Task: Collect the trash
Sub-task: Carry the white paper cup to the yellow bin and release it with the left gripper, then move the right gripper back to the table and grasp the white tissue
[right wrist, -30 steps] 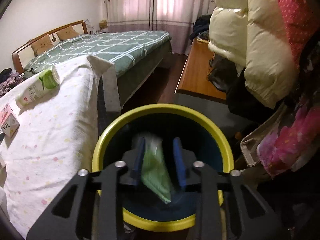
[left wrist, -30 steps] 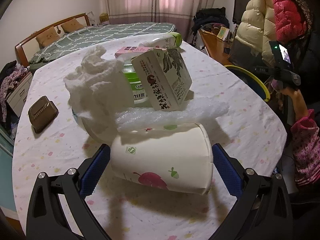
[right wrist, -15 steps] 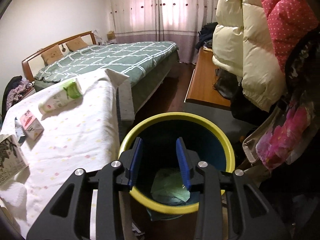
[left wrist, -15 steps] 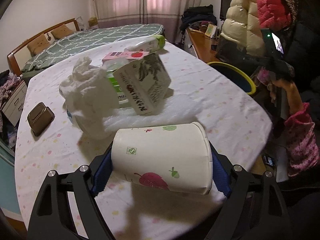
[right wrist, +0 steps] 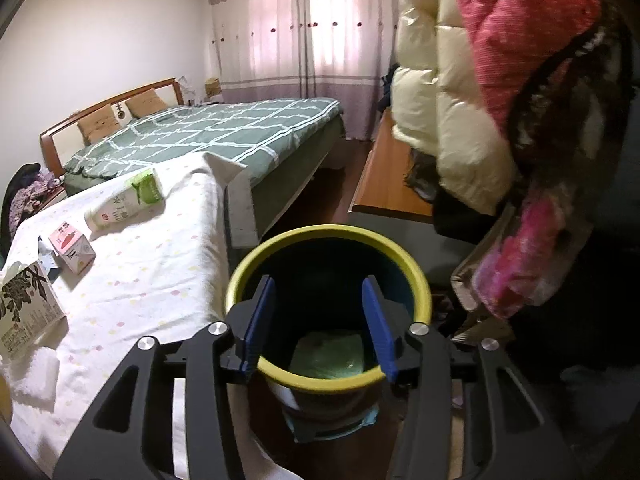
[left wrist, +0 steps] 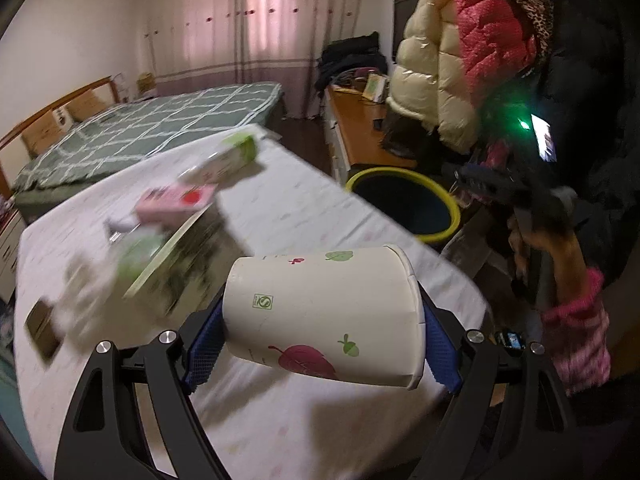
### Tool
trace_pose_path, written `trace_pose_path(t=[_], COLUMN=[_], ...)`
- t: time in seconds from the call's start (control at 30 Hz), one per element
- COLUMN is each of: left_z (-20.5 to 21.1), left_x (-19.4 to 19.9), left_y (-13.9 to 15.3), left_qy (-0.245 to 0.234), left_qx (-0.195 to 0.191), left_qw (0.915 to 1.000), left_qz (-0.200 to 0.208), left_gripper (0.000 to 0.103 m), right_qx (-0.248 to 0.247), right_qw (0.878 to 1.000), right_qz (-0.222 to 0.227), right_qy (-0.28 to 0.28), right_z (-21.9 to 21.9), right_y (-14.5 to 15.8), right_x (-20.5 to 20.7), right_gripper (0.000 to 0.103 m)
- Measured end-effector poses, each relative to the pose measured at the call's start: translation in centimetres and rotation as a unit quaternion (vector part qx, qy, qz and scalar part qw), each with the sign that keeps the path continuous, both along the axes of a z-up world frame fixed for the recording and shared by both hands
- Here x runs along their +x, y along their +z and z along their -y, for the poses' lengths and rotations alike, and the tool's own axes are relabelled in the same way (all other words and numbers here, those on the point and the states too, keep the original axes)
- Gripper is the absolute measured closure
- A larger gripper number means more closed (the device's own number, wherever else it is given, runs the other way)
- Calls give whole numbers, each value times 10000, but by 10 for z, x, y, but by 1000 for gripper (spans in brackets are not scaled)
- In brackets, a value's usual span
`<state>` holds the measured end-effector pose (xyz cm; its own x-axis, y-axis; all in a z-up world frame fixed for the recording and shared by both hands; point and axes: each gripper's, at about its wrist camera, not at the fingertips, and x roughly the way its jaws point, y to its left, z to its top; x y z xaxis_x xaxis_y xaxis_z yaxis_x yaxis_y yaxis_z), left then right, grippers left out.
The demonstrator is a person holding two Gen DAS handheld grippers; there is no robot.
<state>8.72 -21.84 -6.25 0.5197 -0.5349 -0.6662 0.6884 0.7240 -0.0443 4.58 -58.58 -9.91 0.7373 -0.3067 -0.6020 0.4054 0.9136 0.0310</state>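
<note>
Paper cup [left wrist: 320, 312] now lifted, clamped in left gripper [left wrist: 320, 332], right gripper [right wrist: 316, 324] fingers spread wider over bin [right wrist: 416, 280].

Right hand-held gripper [right wrist: 317, 324]: jaws stood apart, empty, above the bin.
Bin [right wrist: 416, 276]: yellow-rimmed, green wrapper [right wrist: 329, 354] inside.
Counter [right wrist: 140, 280]: carried bottle [right wrist: 126, 202], pink carton [right wrist: 72, 251].

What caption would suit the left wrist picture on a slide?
Left gripper holds a paper cup on its side above the table, with the yellow-rimmed bin beyond the edge.
</note>
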Motion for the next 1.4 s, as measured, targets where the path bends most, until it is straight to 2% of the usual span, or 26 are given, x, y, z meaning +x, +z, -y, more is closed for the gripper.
trace_pose_path(t=[0.17,0.5,0.7,0.83,0.87,0.9,0.93,1.1,1.3,1.4], left_z=[72,215,268,282,287,288,287,263,181,131], left_x=[39,100,124,136,139,141,141,133,99,82], left_y=[-2,-34,-60,-71,-72,-73,-72,-52,-8,9], left_qy=[-224,-494,-480,-374,-370,-355,-327,-213,56,372], left_qx=[86,378,545,535,533,530,508,228,-231,-403], left_qw=[9997,9974,9958,9958,9956,9956,9959,9976,9991,9984], left_qz=[-54,-371,-565,-649,-680,-684,-670,-619,-355,-167], left_gripper=[20,20,19,19,16,9,7,7,7,6], right_qx=[-113,-58,4,59,74,77,80,80,144,171], right_qw=[9994,9978,9975,9974,9973,9973,9972,9973,9989,9996], right_qz=[95,167,79,18,6,-1,-13,9,-31,-68], right_qy=[-306,-642,-696,-720,-725,-731,-740,-733,-452,-217], right_z=[19,48,55,58,58,57,57,52,33,18], right_y=[1,-4,-12,-15,-16,-16,-16,-13,-16,-17], right_x=[-25,-60,-57,-54,-52,-52,-52,-52,-42,-35], right_gripper=[56,52,51,49,49,47,47,46,46,46])
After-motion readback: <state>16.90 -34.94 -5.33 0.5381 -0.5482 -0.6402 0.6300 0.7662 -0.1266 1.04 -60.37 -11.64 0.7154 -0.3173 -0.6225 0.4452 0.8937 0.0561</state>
